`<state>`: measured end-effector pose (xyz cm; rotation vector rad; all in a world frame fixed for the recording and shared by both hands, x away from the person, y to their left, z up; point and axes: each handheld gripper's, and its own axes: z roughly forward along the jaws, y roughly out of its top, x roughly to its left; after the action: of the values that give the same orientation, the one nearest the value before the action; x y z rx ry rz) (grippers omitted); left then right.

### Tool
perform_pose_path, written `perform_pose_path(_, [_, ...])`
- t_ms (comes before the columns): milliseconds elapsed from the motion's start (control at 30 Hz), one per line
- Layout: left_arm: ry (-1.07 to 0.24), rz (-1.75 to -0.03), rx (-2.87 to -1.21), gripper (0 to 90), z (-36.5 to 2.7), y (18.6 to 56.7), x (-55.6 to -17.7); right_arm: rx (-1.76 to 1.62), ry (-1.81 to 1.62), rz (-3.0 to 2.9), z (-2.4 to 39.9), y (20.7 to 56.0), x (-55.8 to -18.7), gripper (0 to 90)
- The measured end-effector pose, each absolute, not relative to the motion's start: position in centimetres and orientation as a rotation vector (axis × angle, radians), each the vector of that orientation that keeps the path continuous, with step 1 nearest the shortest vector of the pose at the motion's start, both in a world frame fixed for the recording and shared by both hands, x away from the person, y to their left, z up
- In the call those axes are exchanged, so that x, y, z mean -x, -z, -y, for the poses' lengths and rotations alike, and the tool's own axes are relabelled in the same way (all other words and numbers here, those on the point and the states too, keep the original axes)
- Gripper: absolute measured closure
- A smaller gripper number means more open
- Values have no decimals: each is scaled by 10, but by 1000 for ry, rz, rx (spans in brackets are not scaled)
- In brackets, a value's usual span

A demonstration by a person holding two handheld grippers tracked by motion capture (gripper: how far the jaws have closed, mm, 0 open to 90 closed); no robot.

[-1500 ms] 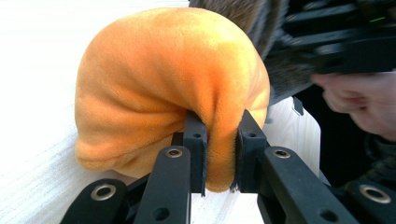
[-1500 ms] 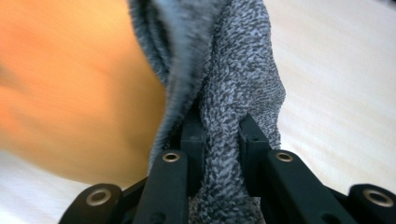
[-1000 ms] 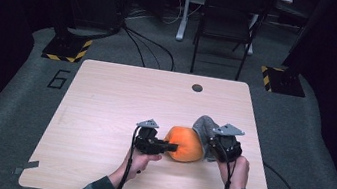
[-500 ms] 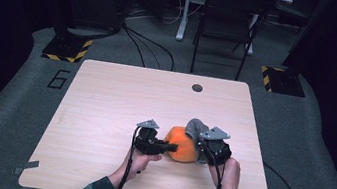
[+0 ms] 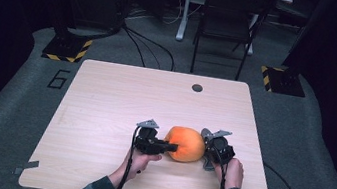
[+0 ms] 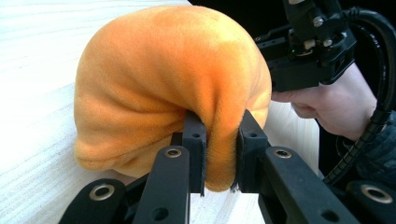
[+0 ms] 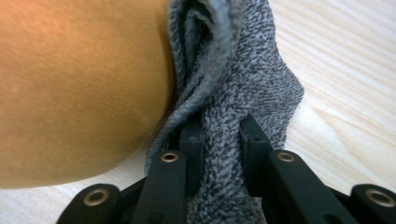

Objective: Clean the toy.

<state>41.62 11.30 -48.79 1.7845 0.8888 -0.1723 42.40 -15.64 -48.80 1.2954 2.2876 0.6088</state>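
Observation:
An orange plush lump [image 5: 185, 144] lies on the wooden table [image 5: 120, 97], near its front edge and between my two grippers. My left gripper [image 5: 173, 147] comes in from the left and is shut on a fold of the orange plush [image 6: 163, 84], which bulges out between its jaws [image 6: 220, 158]. My right gripper [image 5: 206, 150] sits against the lump's right side. In the right gripper view it [image 7: 219, 154] is shut on a grey knit fabric [image 7: 238, 84] that lies against the orange plush [image 7: 79, 88]. The left gripper view shows the right gripper [image 6: 303, 51] behind the lump.
A small dark round hole [image 5: 197, 87] marks the table's far edge. A folding chair [image 5: 228, 22] stands beyond the table, with yellow-and-black striped blocks [image 5: 67, 49] on the floor to either side. Cables trail from both grippers toward the front edge.
My right gripper has come down and in against the orange lump's right side, and the grey fabric seen above it earlier has dropped with it. The left gripper has kept still.

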Motion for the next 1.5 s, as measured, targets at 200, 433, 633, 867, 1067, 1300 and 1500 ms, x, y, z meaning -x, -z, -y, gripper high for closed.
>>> perform_pose_path(200, [167, -885, -1787, 776, -114, 488, -417, -1290, -705, -2186, 163, 449, -410, 758])
perform_pose_path(433, [168, -886, -1783, 774, -113, 488, -416, -1084, -849, -2159, 130, 404, -378, 761])
perform_pose_path(633, [161, -887, -1793, 753, -113, 490, -417, -1075, -774, -2219, 115, 429, -387, 772])
perform_pose_path(867, [102, -845, -1813, 575, -113, 486, -416, -1075, -773, -2230, 117, 431, -390, 775])
perform_pose_path(1067, [-23, -784, -1861, 386, -113, 478, -410, -1089, -777, -2234, 121, 431, -394, 777])
perform_pose_path(1300, [-199, -667, -1937, 261, -113, 468, -400, -1094, -778, -2231, 120, 431, -394, 777])
perform_pose_path(1500, [-370, -579, -2074, 182, -107, 483, -396, -1098, -775, -2233, 121, 430, -396, 777])
